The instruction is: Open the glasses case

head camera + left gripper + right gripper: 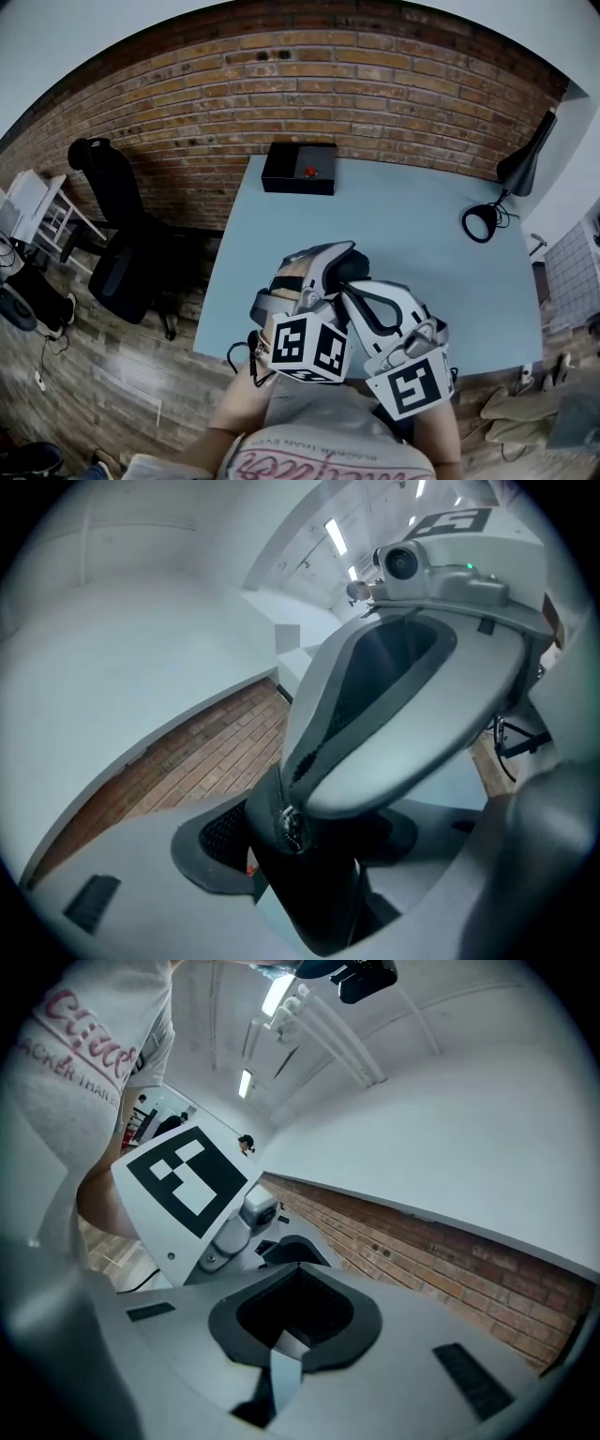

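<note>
I hold both grippers close to my chest over the near edge of the light blue table [412, 234]. A black zipped glasses case [314, 902] stands between the wide-set jaws of my left gripper [314, 844], which grip its sides. In the head view the case [354, 269] shows as a dark patch beyond the left gripper [328, 267]. My right gripper [300, 799] reaches across it, shut, with its tips at the zipper pull [287, 825]. The right gripper view shows that gripper [292, 1335] with its jaws together; the case is hidden there.
A black box with a red button [300, 169] sits at the table's far edge by the brick wall. A black desk lamp [511, 187] stands at the far right corner. An office chair [122, 244] is on the floor to the left.
</note>
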Action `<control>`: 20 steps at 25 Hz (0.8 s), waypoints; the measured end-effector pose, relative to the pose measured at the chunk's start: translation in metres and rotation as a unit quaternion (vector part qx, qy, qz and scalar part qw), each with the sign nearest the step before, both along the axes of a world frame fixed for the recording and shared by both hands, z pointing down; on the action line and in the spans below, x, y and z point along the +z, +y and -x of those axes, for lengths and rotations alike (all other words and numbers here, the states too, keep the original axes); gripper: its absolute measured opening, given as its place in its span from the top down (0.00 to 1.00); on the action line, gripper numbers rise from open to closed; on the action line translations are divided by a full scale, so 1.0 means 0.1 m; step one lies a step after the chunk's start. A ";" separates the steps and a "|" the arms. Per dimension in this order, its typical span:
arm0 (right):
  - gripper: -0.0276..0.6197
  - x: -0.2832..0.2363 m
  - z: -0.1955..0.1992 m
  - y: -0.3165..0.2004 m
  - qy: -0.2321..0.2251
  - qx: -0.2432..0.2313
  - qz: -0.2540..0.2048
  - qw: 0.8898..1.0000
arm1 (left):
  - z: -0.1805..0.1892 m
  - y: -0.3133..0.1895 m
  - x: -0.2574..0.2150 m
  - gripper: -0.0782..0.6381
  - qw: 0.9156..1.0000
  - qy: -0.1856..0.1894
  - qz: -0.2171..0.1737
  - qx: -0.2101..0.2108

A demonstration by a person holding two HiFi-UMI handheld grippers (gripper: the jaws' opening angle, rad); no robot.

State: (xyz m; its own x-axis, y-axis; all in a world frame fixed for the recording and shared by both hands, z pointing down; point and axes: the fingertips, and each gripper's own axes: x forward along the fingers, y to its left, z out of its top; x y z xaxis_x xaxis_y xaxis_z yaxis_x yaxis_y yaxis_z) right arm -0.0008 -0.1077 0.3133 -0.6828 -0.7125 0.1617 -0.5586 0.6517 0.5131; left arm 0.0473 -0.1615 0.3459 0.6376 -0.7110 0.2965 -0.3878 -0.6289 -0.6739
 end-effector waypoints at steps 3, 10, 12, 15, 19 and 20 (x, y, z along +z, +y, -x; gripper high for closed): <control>0.93 -0.01 -0.04 -0.03 0.005 0.018 -0.008 1.000 | 0.02 -0.01 0.05 0.50 1.000 0.003 0.015 -0.006; 0.93 -0.13 -0.16 -0.08 -0.022 0.030 -0.014 0.999 | 0.04 0.03 0.02 0.50 1.000 0.016 0.008 0.011; 0.93 -0.17 -0.21 -0.10 -0.039 0.030 -0.008 0.999 | 0.03 0.07 -0.01 0.50 0.999 0.025 0.008 0.027; 0.93 -0.22 -0.27 -0.14 -0.071 0.037 0.001 0.997 | 0.03 0.12 -0.05 0.50 0.998 0.045 0.015 0.050; 0.93 -0.21 -0.35 -0.19 -0.097 0.048 0.017 0.994 | 0.03 0.16 -0.09 0.50 0.996 0.058 0.018 0.067; 0.93 -0.21 -0.37 -0.20 -0.104 0.050 0.022 0.993 | 0.03 0.17 -0.11 0.51 0.995 0.065 0.019 0.074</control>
